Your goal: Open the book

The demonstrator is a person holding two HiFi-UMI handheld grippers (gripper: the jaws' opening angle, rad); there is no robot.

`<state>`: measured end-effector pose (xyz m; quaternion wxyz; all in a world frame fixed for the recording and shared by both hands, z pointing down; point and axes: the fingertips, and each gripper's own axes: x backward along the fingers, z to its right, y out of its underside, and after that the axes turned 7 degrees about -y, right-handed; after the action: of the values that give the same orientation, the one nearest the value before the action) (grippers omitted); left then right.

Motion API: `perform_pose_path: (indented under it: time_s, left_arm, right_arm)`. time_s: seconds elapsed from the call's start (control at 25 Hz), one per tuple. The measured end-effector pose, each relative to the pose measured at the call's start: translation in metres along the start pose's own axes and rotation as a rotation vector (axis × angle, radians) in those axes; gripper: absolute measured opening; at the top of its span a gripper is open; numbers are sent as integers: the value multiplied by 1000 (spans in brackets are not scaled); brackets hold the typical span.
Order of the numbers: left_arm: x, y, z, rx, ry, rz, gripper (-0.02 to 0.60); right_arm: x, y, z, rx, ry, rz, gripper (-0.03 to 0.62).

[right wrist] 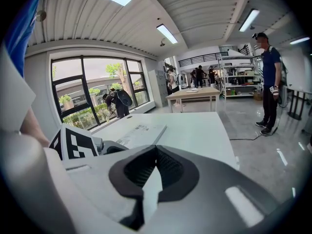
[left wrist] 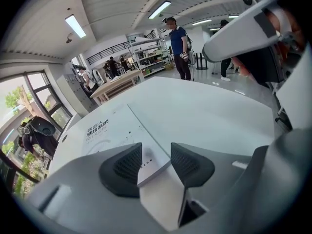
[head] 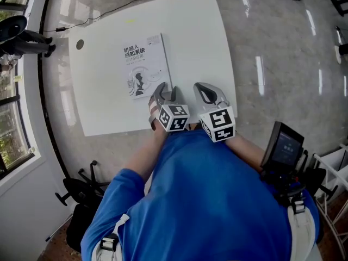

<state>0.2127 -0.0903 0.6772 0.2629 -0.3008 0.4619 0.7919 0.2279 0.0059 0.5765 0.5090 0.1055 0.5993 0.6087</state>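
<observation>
A closed white book (head: 142,64) with dark print on its cover lies flat on the white table (head: 201,42), left of the middle. My left gripper (head: 165,89) stands open at the book's near right corner. In the left gripper view that corner of the book (left wrist: 112,133) lies between the two dark pads (left wrist: 127,167) of the left gripper (left wrist: 155,162), and neither pad presses on it. My right gripper (head: 206,88) hovers over bare table just right of the left one, shut with nothing in it (right wrist: 155,152). The book (right wrist: 141,133) shows beyond it to the left.
The table's near edge runs just under both grippers. A black cable (head: 109,10) crosses the glossy floor behind the table. A screen device (head: 283,145) hangs at my right side. A person (left wrist: 178,45) stands farther back, beside wooden tables (right wrist: 192,94) and shelves.
</observation>
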Motion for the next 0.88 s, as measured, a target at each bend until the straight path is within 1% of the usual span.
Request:
perform_pose_path:
  time_s: [0.12, 0.28, 0.52, 0.88]
  left_arm:
    - [1, 4, -1, 1, 1, -11, 193]
    - [4, 2, -1, -6, 6, 6, 167]
    - [10, -3, -1, -9, 25, 35, 145]
    - [16, -10, 0, -27, 36, 61, 40]
  right_arm:
    - [0, 0, 0, 3, -2, 2, 3]
    - [-1, -2, 0, 7, -5, 4, 3]
    - [-2, -6, 0, 12, -8, 11, 3]
    - [-4, -9, -1, 16, -9, 16, 3]
